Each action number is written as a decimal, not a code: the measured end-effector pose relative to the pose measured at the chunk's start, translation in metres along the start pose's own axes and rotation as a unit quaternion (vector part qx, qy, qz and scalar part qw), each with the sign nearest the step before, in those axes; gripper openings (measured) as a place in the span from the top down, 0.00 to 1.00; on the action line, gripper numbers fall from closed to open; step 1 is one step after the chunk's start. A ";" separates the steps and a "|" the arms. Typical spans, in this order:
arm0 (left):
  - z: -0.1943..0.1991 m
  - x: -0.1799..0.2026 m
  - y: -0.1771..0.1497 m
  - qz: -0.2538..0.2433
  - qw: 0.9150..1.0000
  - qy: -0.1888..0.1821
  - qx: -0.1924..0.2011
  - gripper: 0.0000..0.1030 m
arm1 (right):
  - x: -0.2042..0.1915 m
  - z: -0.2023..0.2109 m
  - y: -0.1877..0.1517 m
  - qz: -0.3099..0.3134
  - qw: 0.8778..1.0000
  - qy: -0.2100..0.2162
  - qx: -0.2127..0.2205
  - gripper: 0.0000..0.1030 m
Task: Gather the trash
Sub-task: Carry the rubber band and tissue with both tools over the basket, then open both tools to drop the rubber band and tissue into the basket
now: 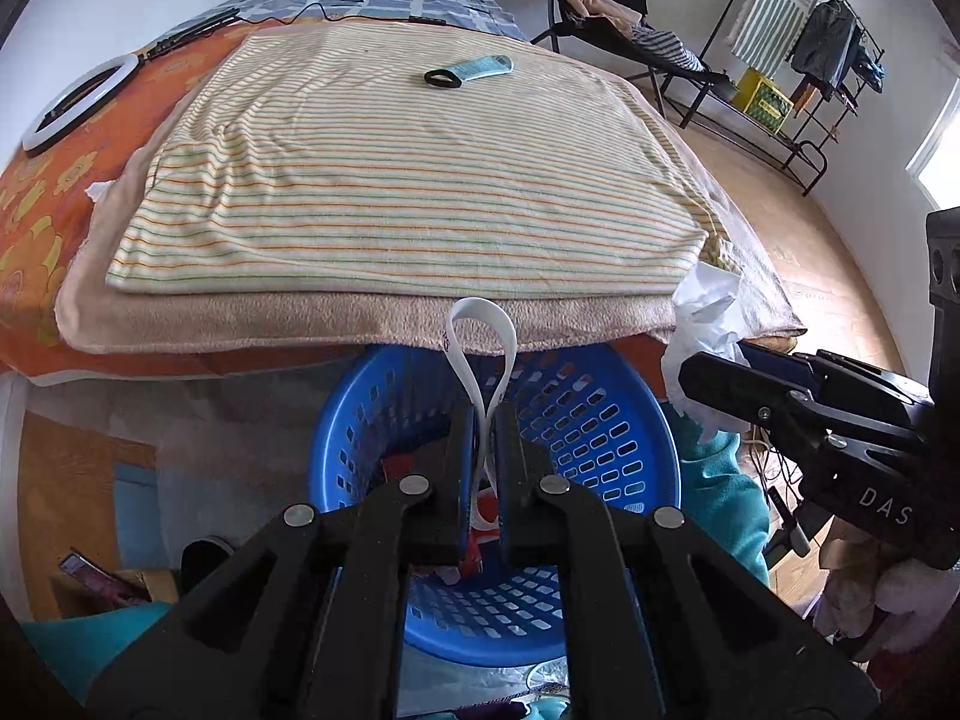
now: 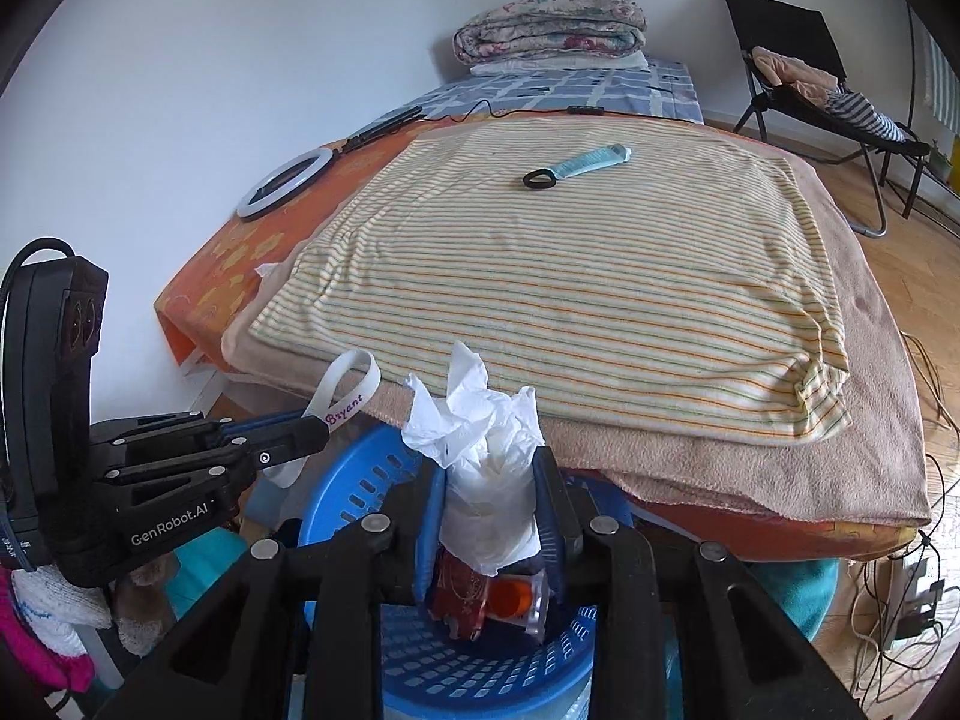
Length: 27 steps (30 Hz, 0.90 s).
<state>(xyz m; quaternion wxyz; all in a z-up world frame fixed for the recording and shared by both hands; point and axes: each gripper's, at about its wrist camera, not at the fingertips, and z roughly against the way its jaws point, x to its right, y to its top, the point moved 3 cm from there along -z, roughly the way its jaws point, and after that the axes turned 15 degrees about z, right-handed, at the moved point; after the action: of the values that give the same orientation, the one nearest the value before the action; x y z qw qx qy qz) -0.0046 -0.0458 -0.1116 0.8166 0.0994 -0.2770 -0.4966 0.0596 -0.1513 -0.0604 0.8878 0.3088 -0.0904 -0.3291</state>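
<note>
The bed [image 2: 600,312] fills the upper and middle frame in both views, covered by a striped cloth [image 1: 396,180] over a tan blanket [image 2: 720,456]. At the bottom centre, just below the bed's near edge, stands the blue basket [image 1: 600,420] — a red wrapper [image 2: 462,594] lies inside it.

The left hand-held gripper [image 1: 487,414] rises from the bottom of its own view and is clenched on a white strap [image 1: 480,324], whose loop stands up above the fingertips, in front of the blanket's edge and over the basket. In the right view the same strap [image 2: 348,390] shows at lower left, with purple script on it.

The right hand-held gripper [image 2: 491,468] is at the bottom centre of its view, grasping a crumpled tissue [image 2: 480,420] that sticks up between the fingers, above the basket.

In the upper middle of the cloth lie a light-blue comb [image 2: 594,157] and a black hair tie [image 2: 540,180], touching. A ring light [image 1: 78,105] sits at the upper left of the bed.
</note>
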 end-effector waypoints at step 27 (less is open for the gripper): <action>-0.037 -0.008 -0.043 -0.014 0.998 0.024 -0.061 0.96 | -0.010 -0.041 -0.062 -0.039 0.997 0.010 -0.067 0.67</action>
<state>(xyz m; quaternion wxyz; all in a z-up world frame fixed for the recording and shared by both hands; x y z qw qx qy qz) -0.0197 -0.0640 -0.1639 0.8207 0.0656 -0.2251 -0.5211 0.0341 -0.1612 -0.1303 0.8938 0.2554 -0.0473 -0.3657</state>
